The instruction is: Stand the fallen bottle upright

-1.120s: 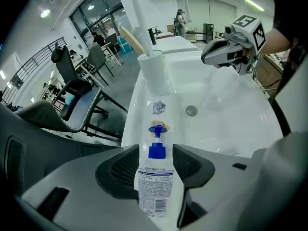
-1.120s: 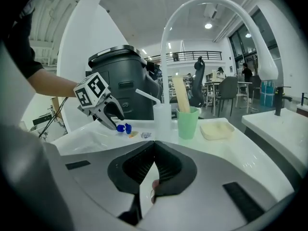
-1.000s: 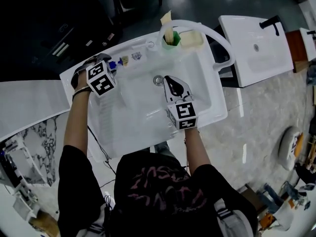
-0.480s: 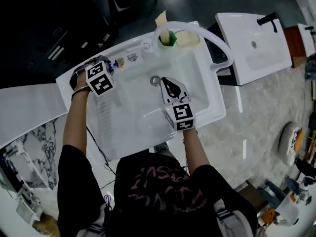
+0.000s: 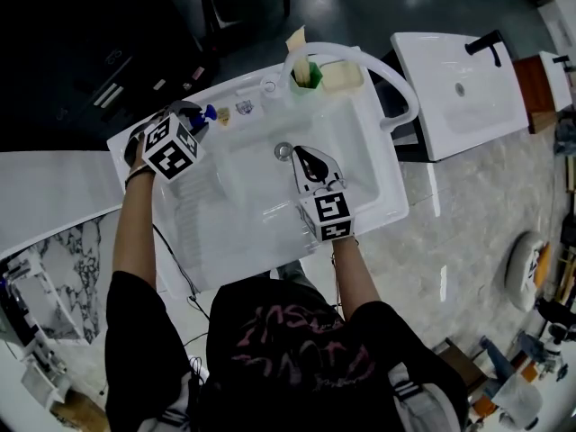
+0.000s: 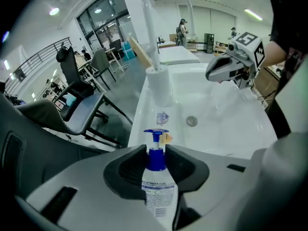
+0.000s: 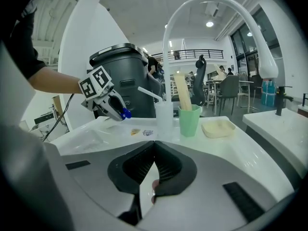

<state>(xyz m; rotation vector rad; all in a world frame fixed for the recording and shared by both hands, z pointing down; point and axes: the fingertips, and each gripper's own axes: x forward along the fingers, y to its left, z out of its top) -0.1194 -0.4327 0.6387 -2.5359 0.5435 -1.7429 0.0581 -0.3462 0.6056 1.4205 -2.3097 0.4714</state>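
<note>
A small clear pump bottle (image 6: 156,182) with a blue pump head (image 5: 208,112) sits between the jaws of my left gripper (image 6: 156,150). The jaws are closing and the pads press on its neck and shoulders. It is held over the back left ledge of the white sink (image 5: 378,214), pump end pointing away from the gripper. In the right gripper view the blue pump (image 7: 125,113) sticks out of the left gripper (image 7: 113,107). My right gripper (image 5: 310,160) hovers over the basin near the drain (image 5: 283,151), jaws together and empty (image 7: 154,146).
A tall white arched faucet (image 5: 396,70) spans the back right of the sink. A green cup (image 7: 190,119) with a wooden stick, a clear cup (image 7: 164,117) and a soap dish (image 7: 216,127) stand on the back ledge. Two small stickers (image 6: 162,118) lie there too.
The left gripper's jaws have come in on the bottle and the gripper has risen a little, tilting. The right gripper has stayed put over the basin.
</note>
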